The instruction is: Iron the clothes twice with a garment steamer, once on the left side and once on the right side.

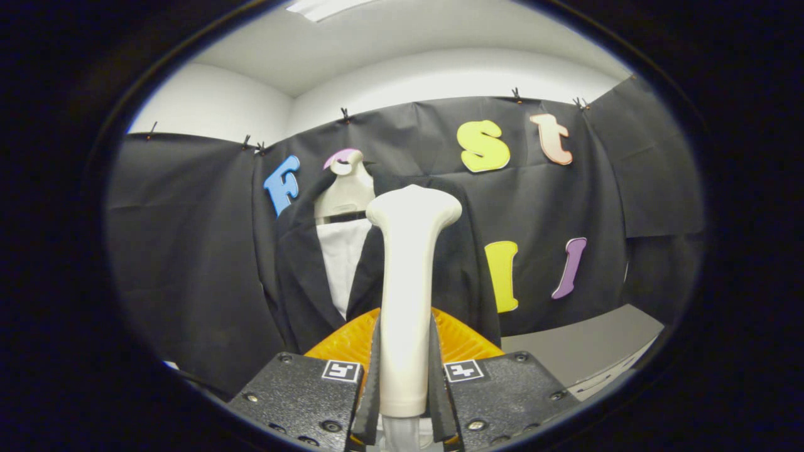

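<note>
A white garment steamer (407, 276) stands upright between my fingers, and my gripper (405, 370) is shut on its handle. Its wide head reaches up in front of the clothes. Beyond it a dark jacket (301, 276) over a white shirt (341, 263) hangs on a pale mannequin bust (344, 188). The steamer head sits before the jacket's right half and hides part of it. I cannot tell whether the head touches the cloth.
An orange ribbed object (352, 342) lies just behind my fingers, below the jacket. A grey table surface (584, 345) extends to the right. Black cloth (188, 251) walls the booth on all sides.
</note>
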Tool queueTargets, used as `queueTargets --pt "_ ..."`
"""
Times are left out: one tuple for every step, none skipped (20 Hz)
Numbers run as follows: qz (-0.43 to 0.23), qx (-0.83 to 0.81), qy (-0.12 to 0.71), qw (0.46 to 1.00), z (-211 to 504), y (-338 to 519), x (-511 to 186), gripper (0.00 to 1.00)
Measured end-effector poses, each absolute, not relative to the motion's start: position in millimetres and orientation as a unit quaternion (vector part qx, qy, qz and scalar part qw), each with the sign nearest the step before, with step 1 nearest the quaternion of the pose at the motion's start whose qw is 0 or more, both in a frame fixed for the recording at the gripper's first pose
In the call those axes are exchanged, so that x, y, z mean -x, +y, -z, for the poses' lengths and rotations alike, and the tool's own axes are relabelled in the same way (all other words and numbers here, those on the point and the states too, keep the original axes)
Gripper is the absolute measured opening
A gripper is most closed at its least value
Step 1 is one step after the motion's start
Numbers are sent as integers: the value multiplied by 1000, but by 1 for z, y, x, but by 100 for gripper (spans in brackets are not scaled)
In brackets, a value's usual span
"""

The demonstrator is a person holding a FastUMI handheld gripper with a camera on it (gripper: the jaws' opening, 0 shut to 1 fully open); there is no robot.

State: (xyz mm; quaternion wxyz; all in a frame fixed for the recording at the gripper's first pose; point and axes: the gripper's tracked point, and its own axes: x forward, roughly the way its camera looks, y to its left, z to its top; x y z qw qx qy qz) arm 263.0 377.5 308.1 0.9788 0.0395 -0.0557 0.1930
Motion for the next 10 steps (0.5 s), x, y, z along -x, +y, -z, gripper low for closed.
queueTargets --pt "-192 -37 -52 979 -306 382 -265 35" --pt "-191 -34 -51 980 -304 385 -267 35" --pt "-191 -31 -48 980 -300 387 -268 35" --pt "-190 -27 -44 980 -296 389 -270 35" --pt "-189 -23 -39 981 -290 390 -270 35" --pt "-187 -18 -35 982 -285 391 -271 35" --pt "-185 -14 -30 982 -279 391 -272 35" --pt "-185 -11 -25 982 -273 391 -273 35" --pt "-185 -9 -19 982 -267 391 -273 35" --pt "-184 -7 -15 983 -261 390 -273 35"
